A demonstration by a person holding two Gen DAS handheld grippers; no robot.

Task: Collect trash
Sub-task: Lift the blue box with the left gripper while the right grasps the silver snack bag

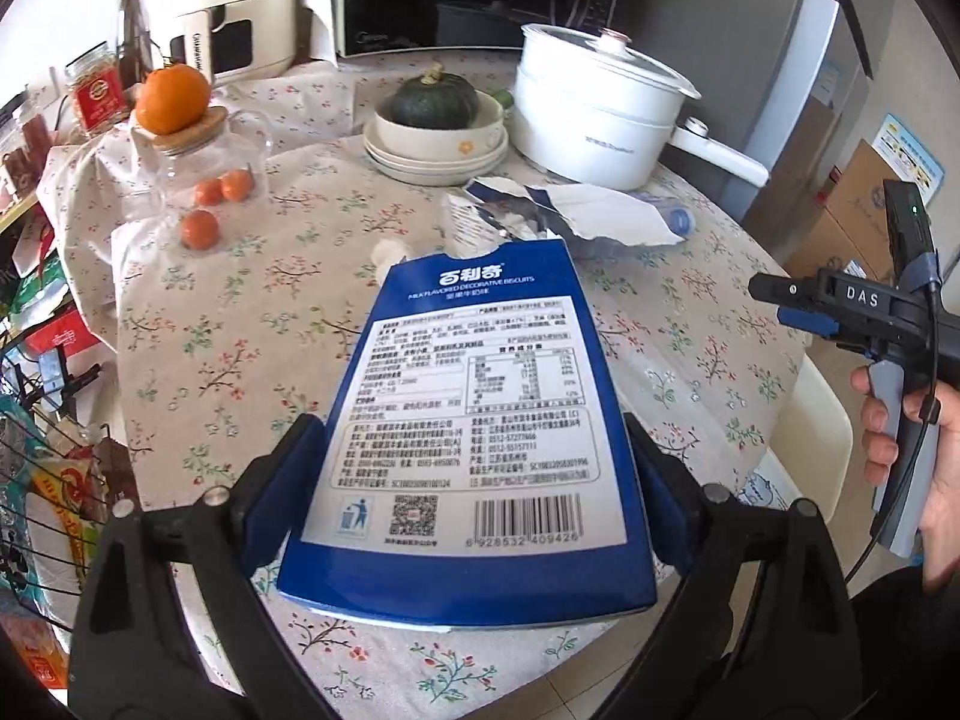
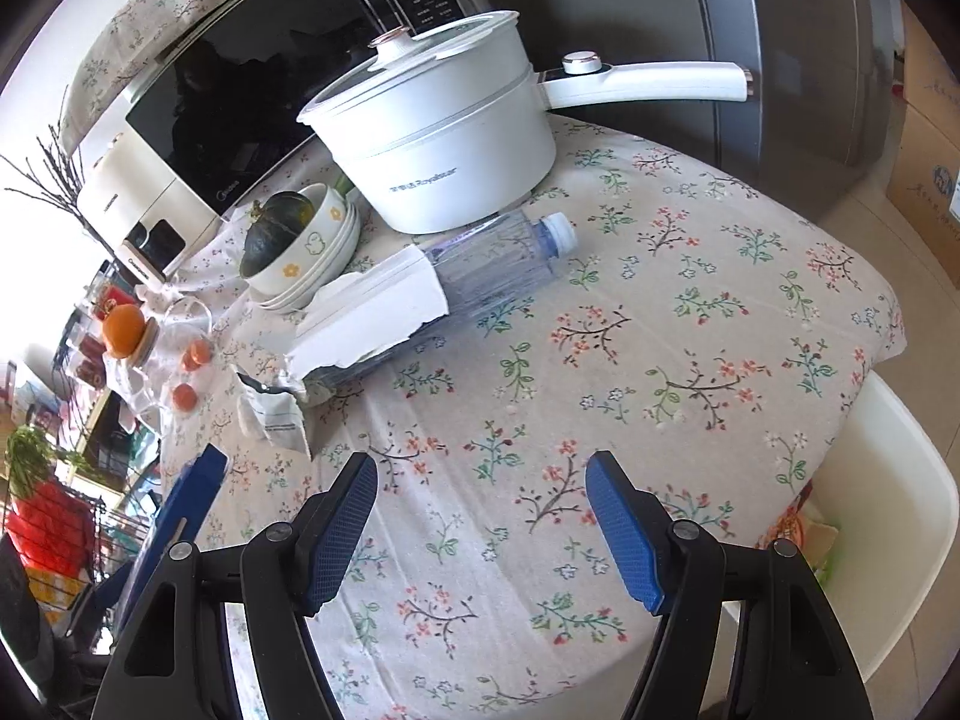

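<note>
Gripping the blue biscuit box [image 1: 474,420], my left hand-held gripper [image 1: 474,480] is hovering over the tabletop [image 1: 240,360], while my right hand-held gripper [image 2: 480,516] is hanging released.

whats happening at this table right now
A person holding a gripper in each hand is clearing trash off a floral-cloth table. The left gripper is shut on a blue biscuit box, held above the table. The right gripper is open and empty, hovering over bare cloth. Left on the table: an empty plastic bottle, a torn white carton lying over it, and a crumpled wrapper.
</note>
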